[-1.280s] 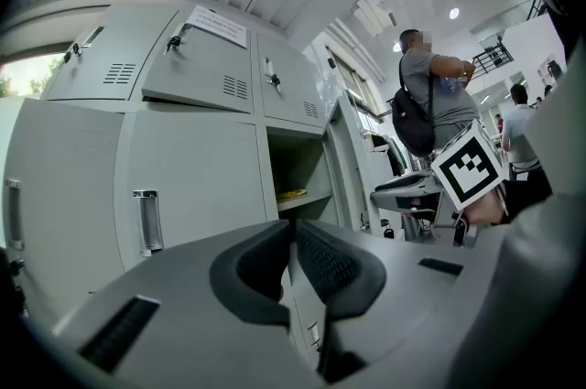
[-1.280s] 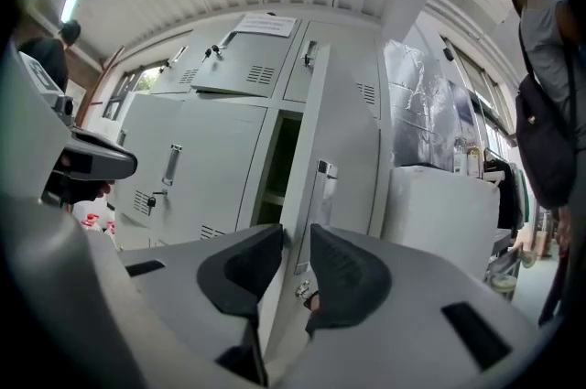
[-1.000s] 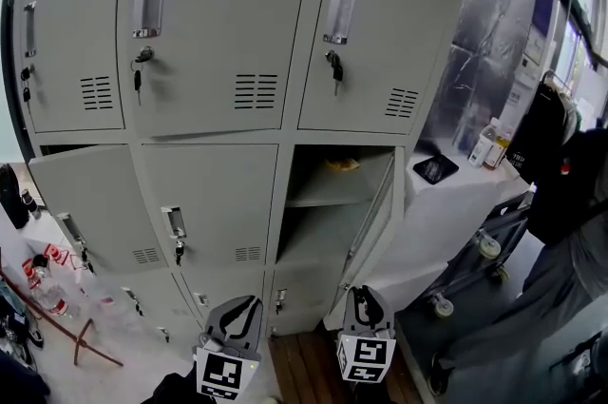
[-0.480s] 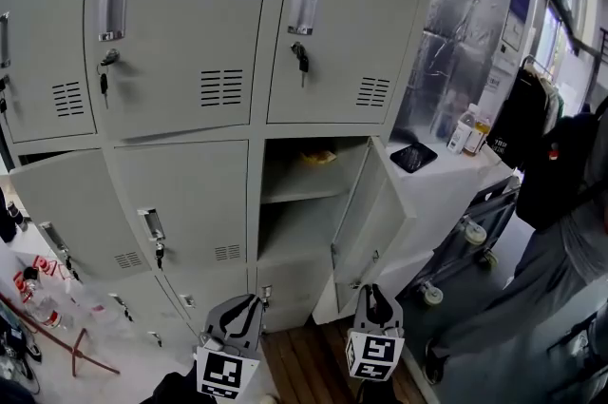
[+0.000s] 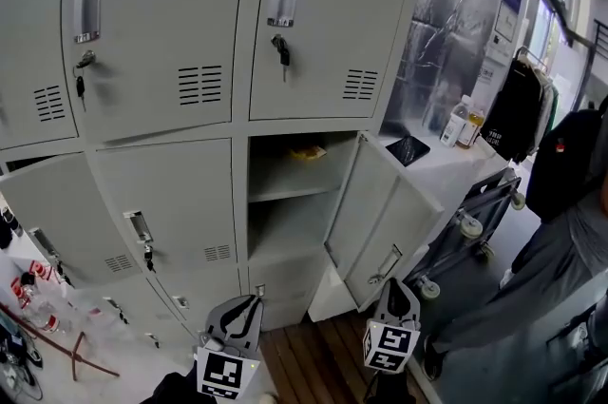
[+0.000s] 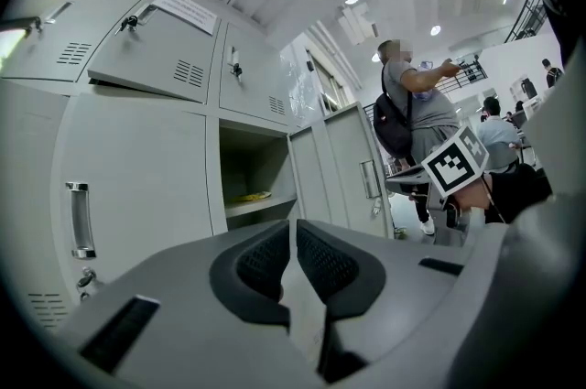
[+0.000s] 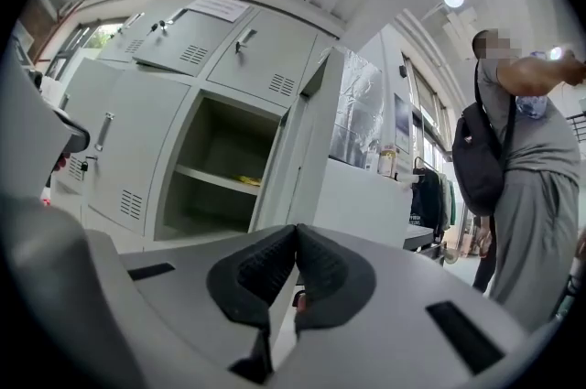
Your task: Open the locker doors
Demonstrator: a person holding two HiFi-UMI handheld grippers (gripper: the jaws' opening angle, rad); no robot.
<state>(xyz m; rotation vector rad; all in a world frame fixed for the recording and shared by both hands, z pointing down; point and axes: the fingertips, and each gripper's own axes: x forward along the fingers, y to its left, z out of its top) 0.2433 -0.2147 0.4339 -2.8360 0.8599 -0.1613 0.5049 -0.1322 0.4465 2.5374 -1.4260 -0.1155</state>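
Grey metal lockers (image 5: pixel 171 60) fill the left and centre of the head view. One middle locker door (image 5: pixel 380 212) stands swung out to the right, baring a compartment (image 5: pixel 285 202) whose shelf carries a small yellow thing (image 5: pixel 306 151). My right gripper (image 5: pixel 397 286) sits just below that door's handle (image 5: pixel 385 266), jaws shut with nothing seen between the pads; in the right gripper view (image 7: pixel 295 236) the door (image 7: pixel 307 149) shows edge-on. Low in front of the closed lower lockers, my left gripper (image 5: pixel 249 302) is shut and empty, its pads (image 6: pixel 293 232) aimed towards the open compartment (image 6: pixel 245 177).
Right of the lockers a white counter (image 5: pixel 446 166) holds bottles (image 5: pixel 461 122) and a black tablet (image 5: pixel 408 148). A wheeled cart (image 5: pixel 475 221) and hanging dark clothes (image 5: pixel 513 112) stand beyond. A person with a black backpack (image 7: pixel 522 149) is at the right. Bottles (image 5: pixel 28 288) lie on the floor at the left.
The locker door has swung out further to the right. My right gripper has moved right with it, and its jaws have shut. The left gripper has stayed put.
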